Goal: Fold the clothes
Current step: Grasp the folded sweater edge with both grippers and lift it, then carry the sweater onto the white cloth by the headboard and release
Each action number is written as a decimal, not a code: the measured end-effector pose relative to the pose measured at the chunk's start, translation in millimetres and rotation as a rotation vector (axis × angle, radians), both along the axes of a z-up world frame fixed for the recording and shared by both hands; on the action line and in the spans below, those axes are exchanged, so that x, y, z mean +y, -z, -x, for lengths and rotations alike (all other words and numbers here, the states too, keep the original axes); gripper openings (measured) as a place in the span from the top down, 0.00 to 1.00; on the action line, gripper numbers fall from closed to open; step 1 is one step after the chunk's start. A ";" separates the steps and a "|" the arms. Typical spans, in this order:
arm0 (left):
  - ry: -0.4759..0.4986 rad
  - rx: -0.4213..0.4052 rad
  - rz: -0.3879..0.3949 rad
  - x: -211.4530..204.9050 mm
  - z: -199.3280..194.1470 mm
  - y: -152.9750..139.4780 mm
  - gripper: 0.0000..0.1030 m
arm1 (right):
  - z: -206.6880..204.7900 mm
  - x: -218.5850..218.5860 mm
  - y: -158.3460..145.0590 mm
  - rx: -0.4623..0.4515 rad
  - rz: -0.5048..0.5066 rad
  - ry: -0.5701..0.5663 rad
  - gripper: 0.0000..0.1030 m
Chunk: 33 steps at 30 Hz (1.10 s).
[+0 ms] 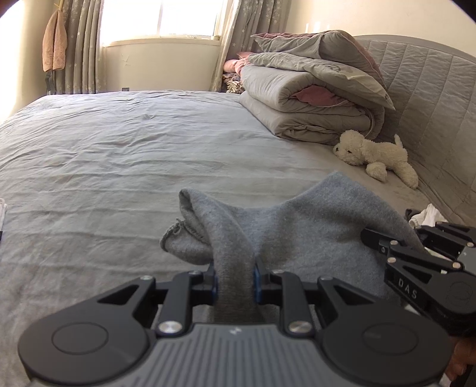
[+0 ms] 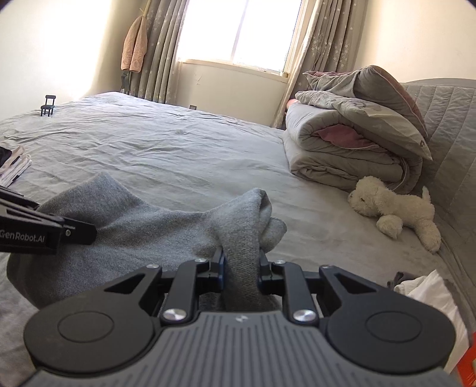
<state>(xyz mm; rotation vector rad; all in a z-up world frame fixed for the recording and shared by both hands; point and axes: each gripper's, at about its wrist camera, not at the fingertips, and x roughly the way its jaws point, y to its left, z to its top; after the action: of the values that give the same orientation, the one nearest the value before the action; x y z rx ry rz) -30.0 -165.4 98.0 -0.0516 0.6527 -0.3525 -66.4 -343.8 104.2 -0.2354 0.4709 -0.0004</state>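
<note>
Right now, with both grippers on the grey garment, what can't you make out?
- Garment type and lower part: both views, hidden behind the gripper bodies and cut by the bottom edge.
- Pile of white clothes: right view, cut by the right edge; which pieces, unclear.
- Folded stack: right view, cut by the left edge.
- Left gripper and right gripper pads: mostly buried in cloth.

Daylight is pouring in through the window (image 1: 160, 18), which is blowing out to plain white in both views. The wall left of the window is glaring. The bed (image 1: 119, 143) below the window is lying in soft, even light with faint shadows. Straight lines are bending toward the edges, and the corners are darkening. Close foreground parts are looking slightly soft.
</note>
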 end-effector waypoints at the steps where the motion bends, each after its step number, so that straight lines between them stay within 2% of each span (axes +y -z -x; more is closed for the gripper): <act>1: 0.016 -0.007 0.015 -14.2 -0.7 -3.6 0.79 | 1.6 -14.5 -8.4 -0.007 0.003 0.005 0.81; 7: 0.132 -0.038 0.113 -117.8 -4.7 -21.7 0.79 | 17.1 -113.2 -39.3 -0.040 0.108 0.051 0.81; 12: 0.226 -0.034 0.162 -208.3 -2.1 -22.3 0.79 | 27.3 -205.4 -48.0 -0.056 0.109 0.146 0.81; 18: 0.290 -0.037 0.162 -289.5 -3.7 -6.5 0.79 | 32.5 -282.6 -26.1 -0.043 0.118 0.237 0.81; 21: 0.302 0.049 0.151 -318.0 -10.1 21.8 0.74 | 29.3 -316.5 1.8 -0.010 0.064 0.329 0.80; 23: 0.289 0.072 0.142 -327.0 -8.8 41.2 0.69 | 23.1 -327.8 31.8 0.075 0.056 0.372 0.79; 24: 0.290 0.048 0.140 -327.8 -5.7 45.0 0.66 | 20.7 -330.5 47.8 0.118 0.070 0.378 0.78; 25: 0.302 0.016 0.136 -327.4 -2.4 45.7 0.64 | 23.5 -327.5 55.0 0.095 0.096 0.379 0.76; 26: 0.316 -0.002 0.125 -327.1 -0.7 45.6 0.63 | 26.7 -323.9 61.4 0.067 0.123 0.379 0.68; 30: 0.326 0.012 0.117 -315.9 -5.6 38.7 0.52 | 33.7 -333.3 46.5 0.024 0.032 0.449 0.58; 33: 0.287 -0.002 0.106 -305.1 -4.0 26.8 0.51 | 42.7 -329.5 30.4 0.007 0.043 0.501 0.53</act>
<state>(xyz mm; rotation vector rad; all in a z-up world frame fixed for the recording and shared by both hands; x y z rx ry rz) -25.9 -470.5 71.2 -0.0584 0.6397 -0.6638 -109.2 -673.3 73.8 -0.1547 0.5268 -0.4998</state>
